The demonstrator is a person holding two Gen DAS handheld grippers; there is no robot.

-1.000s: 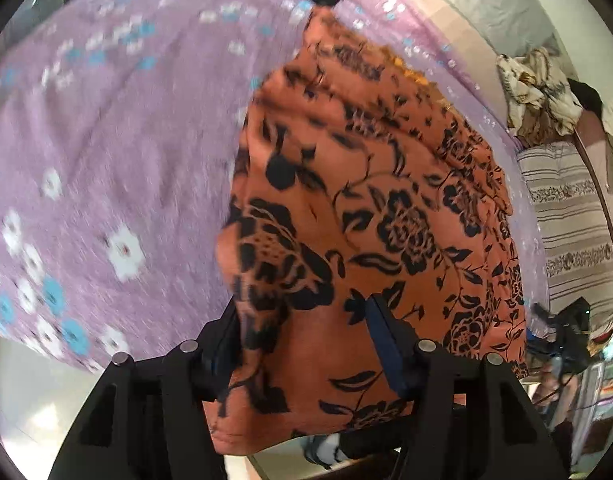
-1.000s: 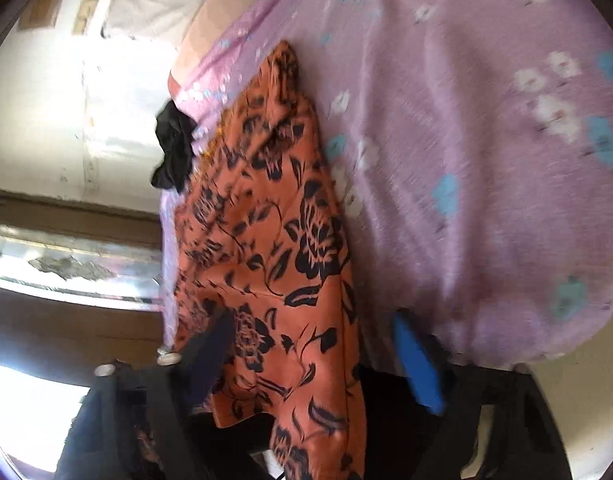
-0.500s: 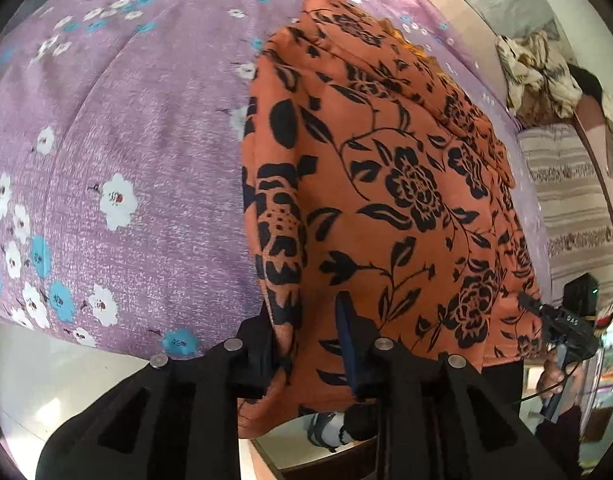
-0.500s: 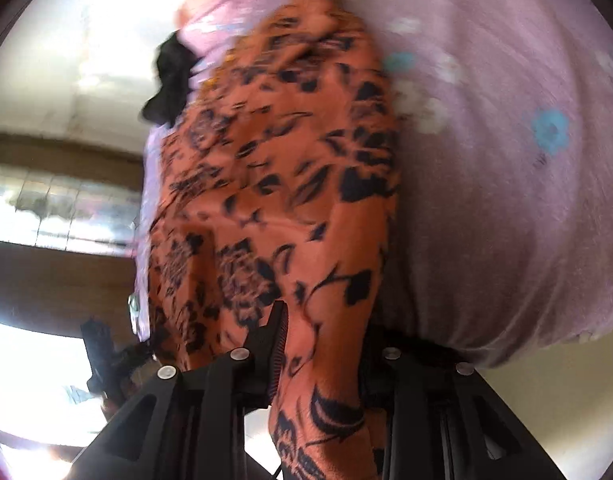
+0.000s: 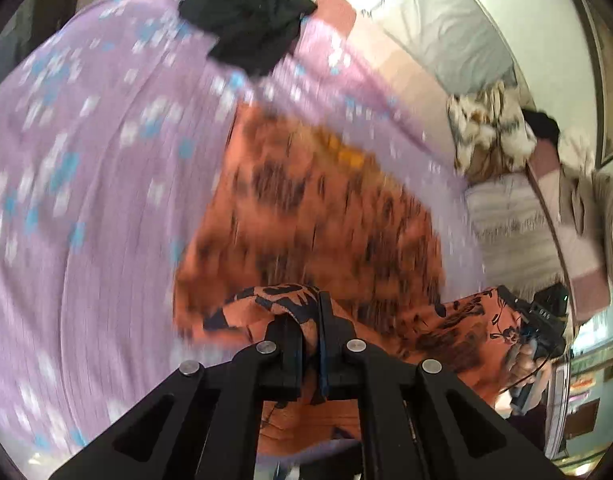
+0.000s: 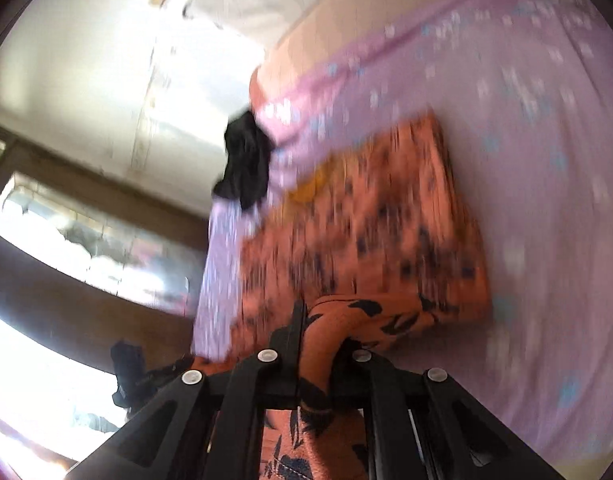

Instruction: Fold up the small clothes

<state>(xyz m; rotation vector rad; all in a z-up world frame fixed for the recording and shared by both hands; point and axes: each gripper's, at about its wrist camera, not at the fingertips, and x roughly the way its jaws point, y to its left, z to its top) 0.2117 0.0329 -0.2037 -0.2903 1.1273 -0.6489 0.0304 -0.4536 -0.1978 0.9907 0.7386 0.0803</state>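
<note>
An orange garment with black flowers lies on the purple flowered bedsheet. My left gripper is shut on the garment's near edge and holds it lifted above the rest of the cloth. In the right wrist view the same garment lies on the sheet, and my right gripper is shut on its near edge, also lifted. The right gripper shows in the left wrist view at the far right, with cloth stretched toward it. Both views are motion-blurred.
A black garment lies at the far end of the bed, also in the right wrist view. A white pillow and a heap of patterned clothes lie at the right. A window is at the left.
Both grippers closed on the garment's near edge, then lifted it and carried it toward the far end; the black garment and pillow have come into view.
</note>
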